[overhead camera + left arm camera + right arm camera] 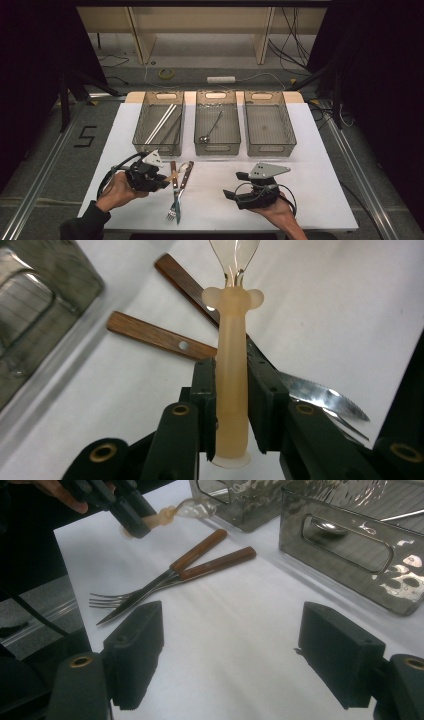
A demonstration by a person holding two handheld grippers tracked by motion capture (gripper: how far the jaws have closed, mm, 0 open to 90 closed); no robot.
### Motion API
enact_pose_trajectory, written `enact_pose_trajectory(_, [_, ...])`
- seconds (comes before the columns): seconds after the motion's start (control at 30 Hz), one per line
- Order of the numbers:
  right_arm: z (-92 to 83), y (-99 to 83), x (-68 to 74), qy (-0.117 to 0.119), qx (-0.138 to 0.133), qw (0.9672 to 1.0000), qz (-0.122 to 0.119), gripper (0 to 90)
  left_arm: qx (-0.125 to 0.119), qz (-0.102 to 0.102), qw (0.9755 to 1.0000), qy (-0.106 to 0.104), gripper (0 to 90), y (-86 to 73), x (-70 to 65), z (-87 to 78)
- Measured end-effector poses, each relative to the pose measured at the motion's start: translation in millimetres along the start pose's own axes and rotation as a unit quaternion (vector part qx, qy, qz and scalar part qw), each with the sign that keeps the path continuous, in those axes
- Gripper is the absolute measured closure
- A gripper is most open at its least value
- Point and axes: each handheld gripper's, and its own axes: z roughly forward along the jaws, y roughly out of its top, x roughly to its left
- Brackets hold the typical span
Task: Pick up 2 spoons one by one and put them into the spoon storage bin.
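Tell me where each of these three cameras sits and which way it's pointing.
High view: above the person's side, facing forward and down on the white table and three bins; both hands show.
Left gripper view: rides the left claw, looking along its jaws, clamped on a spoon.
Right gripper view: rides the right claw, jaws apart, facing across the table.
Shared: both gripper views see the knife and fork.

I note a white surface (310, 165). The spoon (231, 365) in my left hand-held gripper (231, 405) has a translucent peach handle and a clear bowl. Both hand-held grippers are black; the right one (232, 652) has brass-coloured rivets. Knife (165, 577) and fork (150, 591): brown wooden handles, silver metal. The three bins (270, 125) are smoky grey and see-through.
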Motion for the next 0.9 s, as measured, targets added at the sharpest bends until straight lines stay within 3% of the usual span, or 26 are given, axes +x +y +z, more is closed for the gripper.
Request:
enact_pose_trajectory(0.17, [-0.1,0.2,-0.7,-0.001,-0.001,1.0000,0.004,27.1,-0.034,-0.028,0.9990,0.014,74.7,3.6,3.5,-4.2])
enact_pose_trajectory(0.4, [1.5,0.2,-1.5,0.000,-0.003,1.0000,0.005,27.1,-0.074,-0.060,0.9952,0.020,74.7,14.4,10.7,-9.6])
enact_pose_trajectory(0.9, [0.1,0.8,-2.6,-0.005,-0.011,0.9999,0.008,27.1,-0.114,-0.080,0.9899,0.028,74.7,42.6,23.9,-8.3])
